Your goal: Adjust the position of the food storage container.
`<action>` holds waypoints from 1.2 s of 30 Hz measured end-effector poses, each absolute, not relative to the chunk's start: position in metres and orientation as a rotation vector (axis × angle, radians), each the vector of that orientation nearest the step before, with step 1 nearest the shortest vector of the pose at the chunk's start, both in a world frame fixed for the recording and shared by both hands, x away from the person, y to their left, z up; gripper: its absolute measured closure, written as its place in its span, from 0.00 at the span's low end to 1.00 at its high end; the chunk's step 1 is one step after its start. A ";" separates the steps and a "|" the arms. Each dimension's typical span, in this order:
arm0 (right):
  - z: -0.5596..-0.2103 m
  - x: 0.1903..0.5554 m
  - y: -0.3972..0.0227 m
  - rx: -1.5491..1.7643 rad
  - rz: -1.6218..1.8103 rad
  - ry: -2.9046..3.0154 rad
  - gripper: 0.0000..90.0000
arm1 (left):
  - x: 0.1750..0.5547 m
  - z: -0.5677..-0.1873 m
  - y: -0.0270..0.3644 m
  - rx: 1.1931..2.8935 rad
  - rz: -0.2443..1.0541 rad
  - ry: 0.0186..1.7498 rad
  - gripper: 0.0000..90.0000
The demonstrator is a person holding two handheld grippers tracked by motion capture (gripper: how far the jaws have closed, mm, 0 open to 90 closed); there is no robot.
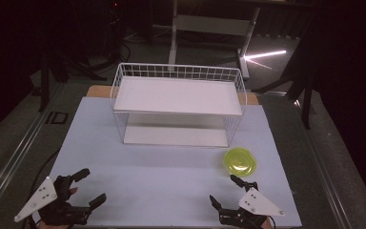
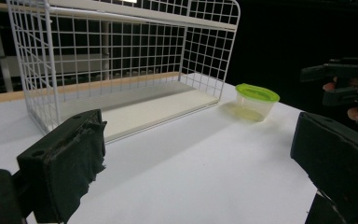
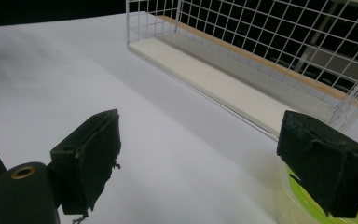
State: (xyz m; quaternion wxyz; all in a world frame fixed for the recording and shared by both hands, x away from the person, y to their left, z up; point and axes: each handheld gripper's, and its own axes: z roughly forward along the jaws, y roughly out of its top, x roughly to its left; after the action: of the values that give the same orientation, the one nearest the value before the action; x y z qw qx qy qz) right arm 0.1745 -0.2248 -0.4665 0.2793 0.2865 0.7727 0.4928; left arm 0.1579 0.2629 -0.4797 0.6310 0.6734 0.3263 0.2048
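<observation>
**Grippers parked, container waiting**

Both grippers rest low in the high view, left gripper [image 1: 78, 191] and right gripper [image 1: 228, 191], jaws spread and empty. The lidded green container [image 1: 240, 161] sits right of centre, just beside the white wire shelf rack [image 1: 178, 74]. Likely the start: the right gripper must next reach forward and straddle the container.

Open tabletop [image 1: 162, 176] — wire rack [image 1: 178, 102] beyond
</observation>
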 end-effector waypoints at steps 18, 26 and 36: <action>-0.444 0.168 -0.210 0.678 1.461 2.106 0.14 | 0.157 -0.481 0.266 1.535 0.494 0.773 0.04; -0.423 0.181 -0.225 0.721 1.486 1.990 0.14 | 0.156 -0.481 0.268 1.525 0.493 0.778 0.04; -0.423 0.220 -0.271 0.874 1.399 1.915 0.28 | 0.157 -0.482 0.268 1.525 0.490 0.781 0.04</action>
State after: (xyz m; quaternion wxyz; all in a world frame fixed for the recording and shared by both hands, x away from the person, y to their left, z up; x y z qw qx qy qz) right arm 0.2204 -0.2712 -0.4234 0.3022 0.3295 0.7224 0.5275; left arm 0.1570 0.2679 -0.4818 0.6287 0.6654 0.3408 0.2140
